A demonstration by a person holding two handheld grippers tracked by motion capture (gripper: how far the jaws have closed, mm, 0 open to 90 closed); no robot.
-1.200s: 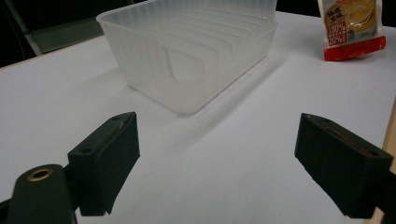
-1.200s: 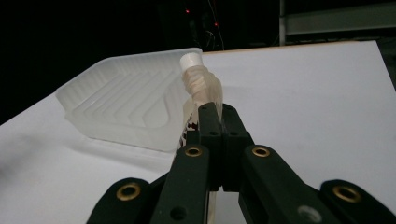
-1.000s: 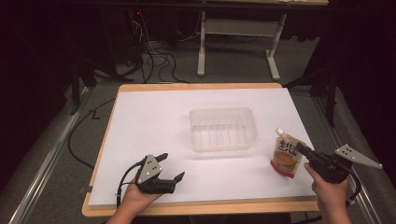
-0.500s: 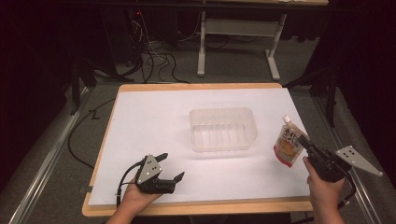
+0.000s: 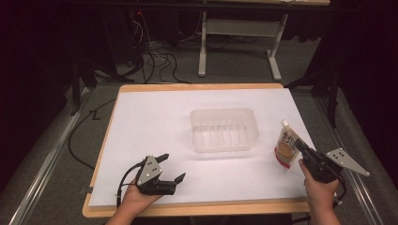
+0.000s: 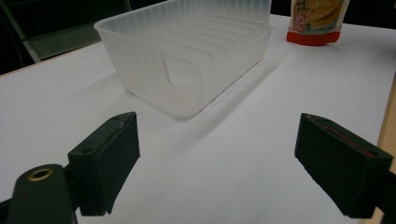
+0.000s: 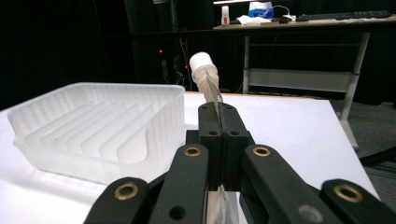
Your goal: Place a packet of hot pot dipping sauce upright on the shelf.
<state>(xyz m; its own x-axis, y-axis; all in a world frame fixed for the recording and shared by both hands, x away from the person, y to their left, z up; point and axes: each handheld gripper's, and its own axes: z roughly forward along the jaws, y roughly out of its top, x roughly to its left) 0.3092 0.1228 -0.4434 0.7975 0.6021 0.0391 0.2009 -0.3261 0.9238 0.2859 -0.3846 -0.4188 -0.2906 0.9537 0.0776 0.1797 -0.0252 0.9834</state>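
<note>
A spouted pouch [image 5: 285, 147] with an orange and red label stands upright to the right of a clear ribbed plastic tub [image 5: 223, 111] at the middle of the white table. My right gripper [image 5: 298, 144] is shut on the pouch's edge. In the right gripper view the jaws [image 7: 218, 121] pinch the thin foil below the white cap of the pouch [image 7: 203, 70]. The pouch's base sits at or just above the table. My left gripper [image 5: 172, 167] rests open near the front left, empty. Between its jaws [image 6: 219, 140] I see the tub [image 6: 187, 56] and the pouch [image 6: 317, 21] farther off.
The tub [image 7: 93, 126] is empty. The white sheet covers a wooden tabletop [image 5: 197, 87] whose edge runs close to both hands. Cables [image 5: 155, 61] and a desk frame [image 5: 202, 51] lie on the floor beyond the far edge.
The right hand has lowered slightly and brought the pouch from a leftward tilt to nearly upright. The left gripper has stayed put.
</note>
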